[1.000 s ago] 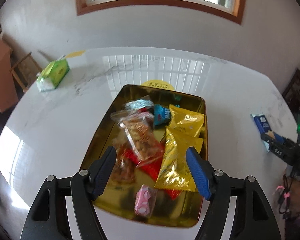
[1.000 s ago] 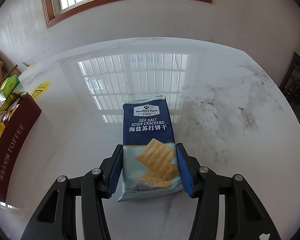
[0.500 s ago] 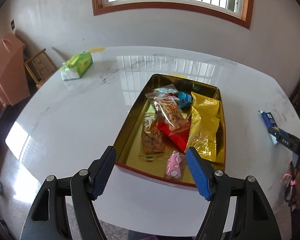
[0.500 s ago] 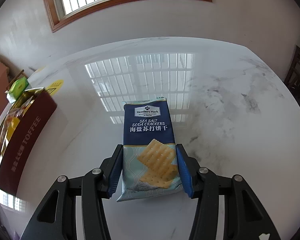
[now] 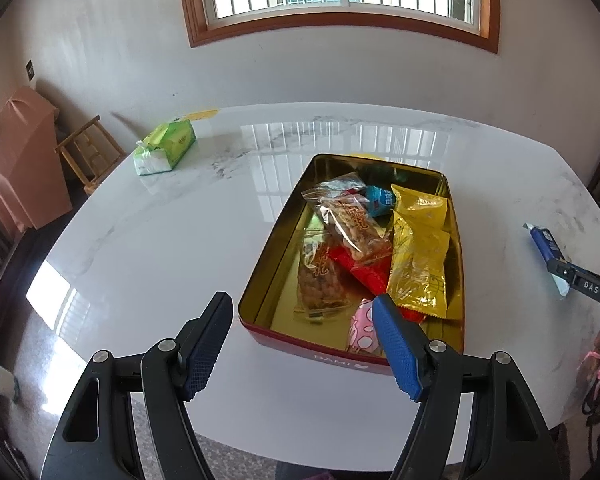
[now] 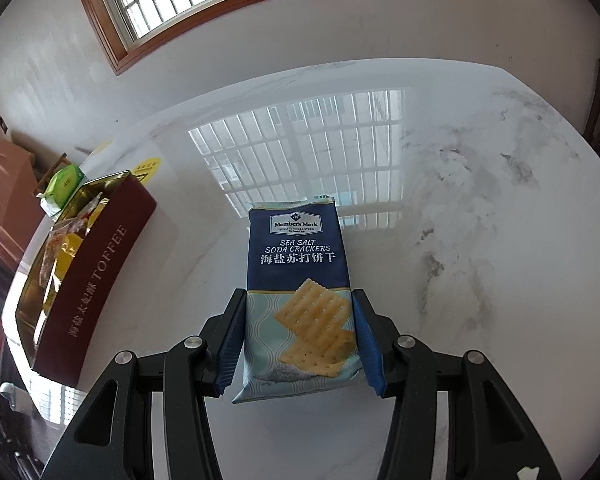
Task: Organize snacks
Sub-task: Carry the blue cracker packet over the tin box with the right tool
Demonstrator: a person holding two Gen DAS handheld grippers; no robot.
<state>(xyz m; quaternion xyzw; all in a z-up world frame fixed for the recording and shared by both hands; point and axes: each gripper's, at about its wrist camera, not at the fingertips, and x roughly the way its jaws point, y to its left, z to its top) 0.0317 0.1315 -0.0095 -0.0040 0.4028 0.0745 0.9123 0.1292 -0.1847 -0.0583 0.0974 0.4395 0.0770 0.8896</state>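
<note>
From my left wrist camera, my left gripper (image 5: 302, 316) is spread wide with nothing between its blue pads, hanging above the near edge of the white table (image 5: 160, 240). The tin (image 5: 260, 280) sits just beyond the pads, its long axis running from 6 o'clock toward 12, tipped a little to 1 o'clock. Inside lie a yellow packet (image 5: 418, 264) along the 3 o'clock wall, pointing lengthwise with the tin, a clear packet (image 5: 352, 220) slanted from 11 to 5 o'clock, a red wrapper (image 5: 364, 270) under it, and a pink sweet (image 5: 362, 330) at the near wall (partly hidden by my right-hand pad). A green tissue pack (image 5: 166, 148) rests well apart at 10 o'clock. At 3 o'clock I see the cracker pack (image 5: 544, 242) edge-on.

From my right wrist camera, my right gripper (image 6: 298, 338) is clamped on the cracker pack (image 6: 298, 288), pads pressing both long sides of its lower half. The pack's long axis runs 6 to 12 o'clock, logo end pointing away from me, above the table (image 6: 460, 200). The tin (image 6: 96, 280) stands well apart at 9 o'clock, the tissue pack (image 6: 62, 184) beyond it.
</note>
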